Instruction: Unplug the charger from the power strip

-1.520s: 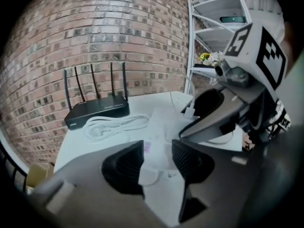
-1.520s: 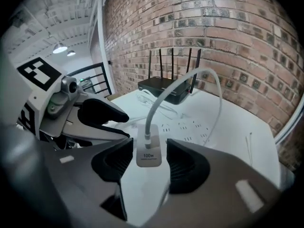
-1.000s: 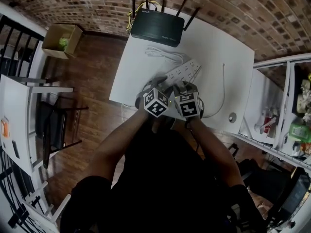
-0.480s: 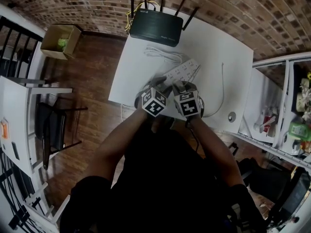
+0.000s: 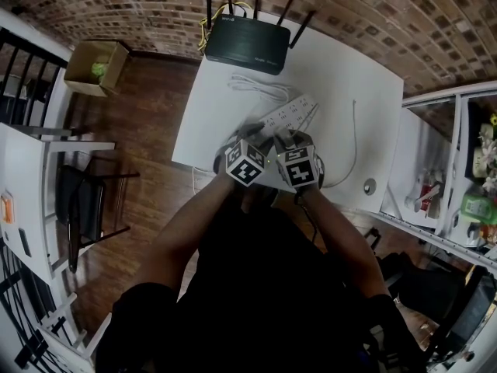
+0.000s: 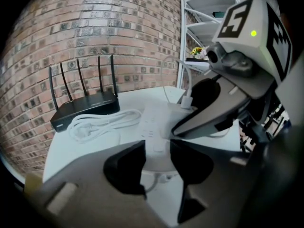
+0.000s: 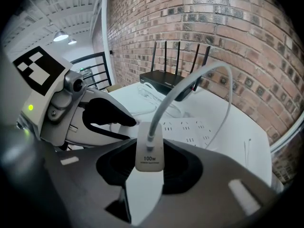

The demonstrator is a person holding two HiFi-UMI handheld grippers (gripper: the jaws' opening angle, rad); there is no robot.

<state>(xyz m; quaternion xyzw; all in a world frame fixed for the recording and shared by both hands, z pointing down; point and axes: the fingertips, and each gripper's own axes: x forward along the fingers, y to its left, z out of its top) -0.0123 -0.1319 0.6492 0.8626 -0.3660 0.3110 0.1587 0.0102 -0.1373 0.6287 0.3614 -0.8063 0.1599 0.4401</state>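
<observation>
A white power strip (image 5: 293, 113) lies across the white table (image 5: 353, 68). In the left gripper view its near end (image 6: 154, 129) sits between the pads of my left gripper (image 6: 156, 164), which press on both its sides. My right gripper (image 7: 149, 170) is shut on a white charger (image 7: 148, 152) marked 100W, with a white cable (image 7: 190, 82) arching up out of its top. From the left gripper view the charger (image 6: 185, 103) stands on the strip under the right gripper's finger (image 6: 213, 120). I cannot tell whether its prongs are still seated. In the head view both grippers (image 5: 252, 134) (image 5: 286, 140) meet at the strip's near end.
A black router (image 5: 247, 43) with antennas stands at the table's far edge by the brick wall. A coiled white cord (image 5: 260, 86) lies between it and the strip. The charger's cable (image 5: 353, 142) trails right. A cardboard box (image 5: 97, 64) sits on the floor left; white shelves (image 5: 458, 177) stand right.
</observation>
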